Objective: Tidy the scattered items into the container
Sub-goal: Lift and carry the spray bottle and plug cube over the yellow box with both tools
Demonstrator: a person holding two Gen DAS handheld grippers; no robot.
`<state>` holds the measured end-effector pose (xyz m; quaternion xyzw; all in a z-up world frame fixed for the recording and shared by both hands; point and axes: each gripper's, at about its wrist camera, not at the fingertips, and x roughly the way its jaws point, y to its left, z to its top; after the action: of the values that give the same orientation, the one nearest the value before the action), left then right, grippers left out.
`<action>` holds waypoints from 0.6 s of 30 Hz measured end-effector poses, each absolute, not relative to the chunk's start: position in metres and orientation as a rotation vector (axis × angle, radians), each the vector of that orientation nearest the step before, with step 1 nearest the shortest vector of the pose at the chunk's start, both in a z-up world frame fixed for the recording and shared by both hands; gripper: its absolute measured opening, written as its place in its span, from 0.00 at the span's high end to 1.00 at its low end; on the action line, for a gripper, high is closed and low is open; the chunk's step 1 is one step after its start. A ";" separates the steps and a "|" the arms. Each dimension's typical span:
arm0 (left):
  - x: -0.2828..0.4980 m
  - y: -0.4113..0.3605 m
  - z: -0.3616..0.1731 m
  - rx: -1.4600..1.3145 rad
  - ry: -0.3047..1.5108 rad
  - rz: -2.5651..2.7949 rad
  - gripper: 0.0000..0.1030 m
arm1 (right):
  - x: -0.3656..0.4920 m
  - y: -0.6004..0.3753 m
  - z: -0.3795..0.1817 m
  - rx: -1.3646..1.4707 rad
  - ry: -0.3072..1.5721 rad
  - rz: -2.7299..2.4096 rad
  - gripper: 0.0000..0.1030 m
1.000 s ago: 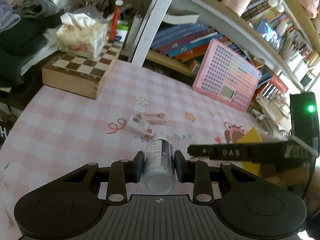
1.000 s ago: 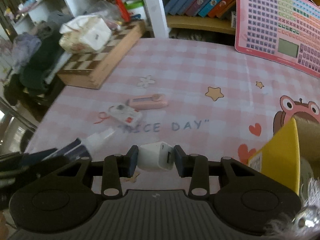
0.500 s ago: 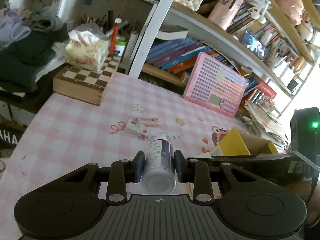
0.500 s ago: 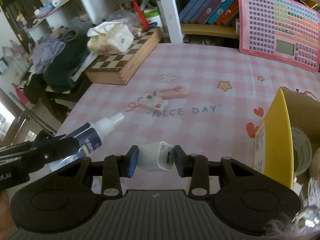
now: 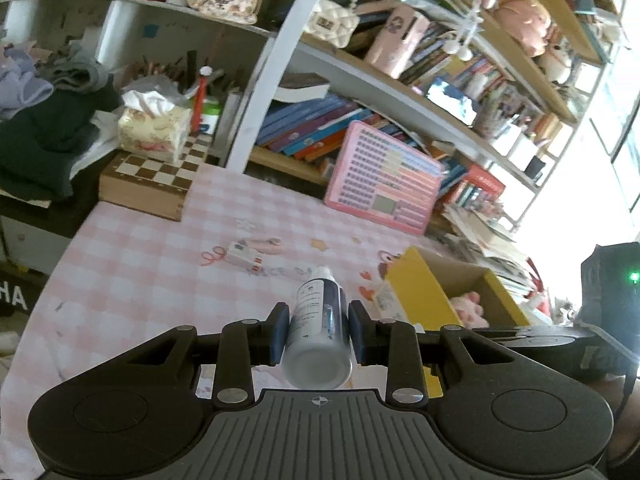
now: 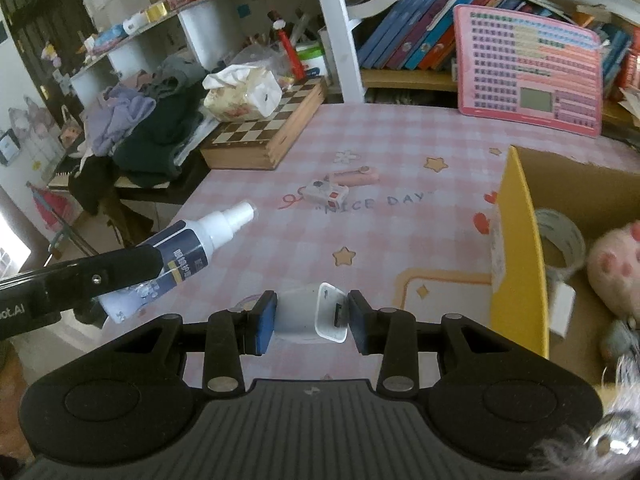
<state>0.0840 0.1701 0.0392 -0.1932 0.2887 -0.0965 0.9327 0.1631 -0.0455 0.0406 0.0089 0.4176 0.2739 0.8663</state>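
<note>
The spray bottle is clamped by its body in the left tool, nozzle forward, above the pink checked bench; the white charger is pinched in the right tool, beside the yellow cardboard box. Likely trouble: the round bottle could swivel or slip from a two-sided hold — or either item could clip the box's tall yellow wall and drop outside. A small toy camera and pink case lie mid-bench.
</note>
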 end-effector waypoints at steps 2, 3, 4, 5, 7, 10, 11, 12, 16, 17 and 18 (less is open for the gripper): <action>0.079 0.168 0.040 -0.392 0.588 -0.217 0.71 | 0.153 -0.051 0.043 0.030 0.865 0.558 0.65; 0.077 0.167 0.041 -0.391 0.586 -0.228 0.71 | 0.148 -0.054 0.044 0.037 0.862 0.550 0.65; 0.075 0.165 0.042 -0.394 0.586 -0.237 0.71 | 0.144 -0.057 0.045 0.043 0.860 0.542 0.65; 0.074 0.164 0.042 -0.401 0.586 -0.247 0.71 | 0.140 -0.059 0.046 0.050 0.858 0.533 0.65; 0.072 0.163 0.043 -0.418 0.585 -0.270 0.71 | 0.134 -0.064 0.047 0.060 0.856 0.518 0.65; 0.071 0.156 0.045 -0.417 0.582 -0.302 0.71 | 0.125 -0.072 0.050 0.070 0.847 0.497 0.65; 0.071 0.154 0.047 -0.413 0.581 -0.314 0.71 | 0.122 -0.075 0.052 0.072 0.843 0.490 0.65; 0.071 0.151 0.048 -0.412 0.580 -0.324 0.71 | 0.119 -0.077 0.054 0.073 0.839 0.481 0.65; 0.073 0.135 0.053 -0.404 0.572 -0.375 0.71 | 0.112 -0.092 0.061 0.078 0.815 0.453 0.65; 0.073 0.131 0.054 -0.402 0.570 -0.388 0.71 | 0.111 -0.096 0.062 0.081 0.809 0.444 0.65; 0.074 0.126 0.055 -0.400 0.567 -0.402 0.71 | 0.110 -0.102 0.064 0.085 0.804 0.436 0.65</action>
<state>0.0741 0.1257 0.0553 -0.1946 0.2760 -0.1957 0.9207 0.1101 -0.1015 0.0642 0.0412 0.3880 0.2103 0.8964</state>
